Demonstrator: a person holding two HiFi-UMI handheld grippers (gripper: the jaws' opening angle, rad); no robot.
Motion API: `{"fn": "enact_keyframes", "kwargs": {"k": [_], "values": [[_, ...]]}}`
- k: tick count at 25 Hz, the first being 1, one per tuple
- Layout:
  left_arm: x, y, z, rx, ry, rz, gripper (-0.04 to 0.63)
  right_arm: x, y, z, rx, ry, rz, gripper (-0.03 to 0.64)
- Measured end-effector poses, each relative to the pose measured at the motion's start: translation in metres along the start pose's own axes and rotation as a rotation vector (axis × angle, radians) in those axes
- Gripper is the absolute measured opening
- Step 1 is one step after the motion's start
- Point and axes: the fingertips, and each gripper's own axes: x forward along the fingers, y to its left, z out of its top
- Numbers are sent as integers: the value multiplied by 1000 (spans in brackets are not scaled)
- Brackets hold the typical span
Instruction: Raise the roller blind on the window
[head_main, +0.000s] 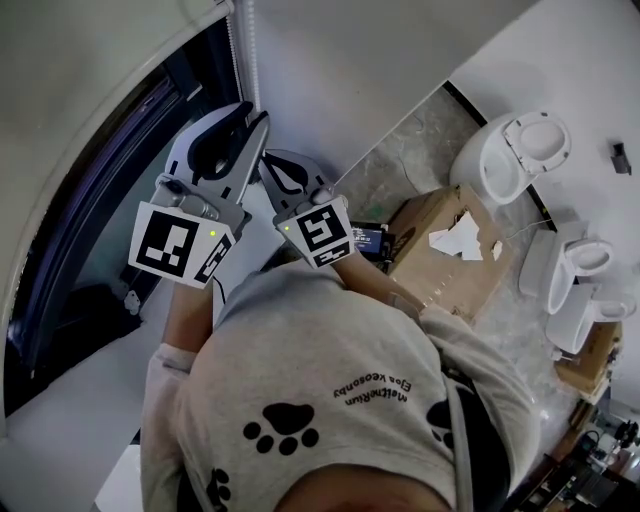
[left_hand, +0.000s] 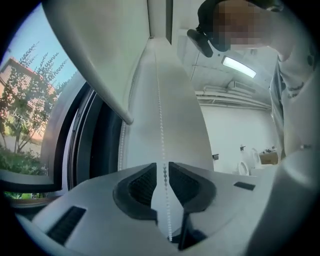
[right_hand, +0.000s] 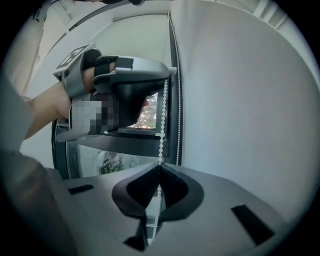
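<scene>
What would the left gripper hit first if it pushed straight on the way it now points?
The bead chain hanging between the left gripper's open jaws; behind it, probably the white wall, though depth is unclear.

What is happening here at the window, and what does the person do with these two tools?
A person holding a two-jaw gripper in each hand is working the white bead chain of a white roller blind at the window. The right gripper is shut on the chain. The left gripper, higher up, has its jaws apart, with the chain running between them but not pinched. The blind covers only the upper part of the glass, and trees show below it.
</scene>
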Motion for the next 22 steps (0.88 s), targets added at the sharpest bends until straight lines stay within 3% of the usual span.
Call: {"fn": "enact_keyframes", "kwargs": {"k": [3, 6, 11, 22], "values": [[6, -2, 7, 4, 25, -10, 81, 0, 0, -1, -6, 0, 0, 9], [10, -3, 7, 19, 58, -9, 20, 0, 1, -1, -7, -1, 1, 9], [11, -2, -9, -39, 125, -24, 8, 1, 2, -16, -4, 34, 2, 9], [2, -3, -44, -90, 124, 21, 8, 2, 10, -50, 11, 86, 19, 9]]}}
